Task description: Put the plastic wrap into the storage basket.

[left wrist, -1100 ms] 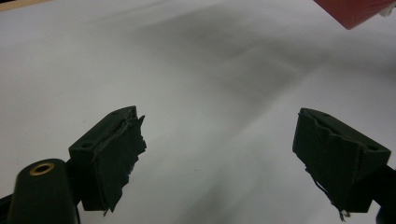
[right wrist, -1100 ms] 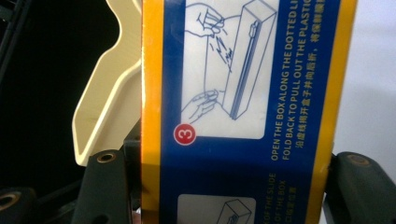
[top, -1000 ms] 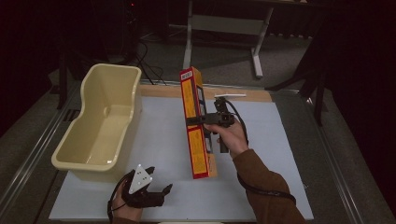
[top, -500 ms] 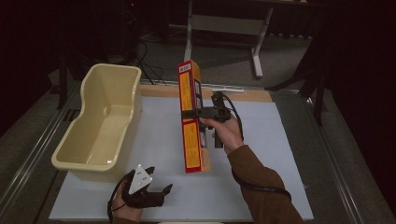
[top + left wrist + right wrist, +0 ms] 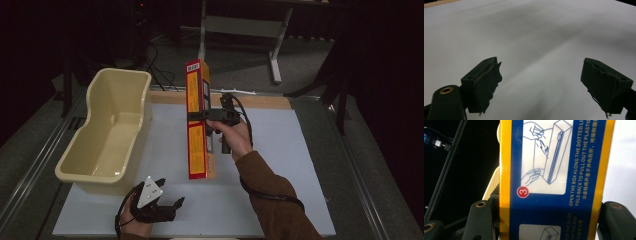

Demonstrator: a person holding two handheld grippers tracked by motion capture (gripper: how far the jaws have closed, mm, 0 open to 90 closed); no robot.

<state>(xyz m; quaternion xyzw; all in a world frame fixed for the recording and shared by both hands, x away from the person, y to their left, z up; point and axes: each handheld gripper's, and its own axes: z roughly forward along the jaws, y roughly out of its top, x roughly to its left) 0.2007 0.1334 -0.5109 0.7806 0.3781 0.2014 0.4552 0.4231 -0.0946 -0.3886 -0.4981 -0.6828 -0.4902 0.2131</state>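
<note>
A long narrow box (image 5: 196, 120), yellow and red on top with a blue printed side (image 5: 554, 180), hangs above the white mat. My right gripper (image 5: 200, 116) is shut across its middle, a black jaw on each side in the right gripper view. The box runs lengthwise away from the person, its far end raised. My left gripper (image 5: 175, 206) rests low near the mat's front edge, open, with bare white mat (image 5: 536, 45) between its fingers (image 5: 485, 82).
A cream plastic tub (image 5: 75, 170) stands on the left of the mat, just left of the box. The white mat (image 5: 280, 165) lies on a table with a wooden strip (image 5: 265, 101) along its far edge. Dark floor and a metal stand lie beyond.
My right gripper has lifted the box off the mat and carried it up and away from the person. The left gripper has stayed put.
</note>
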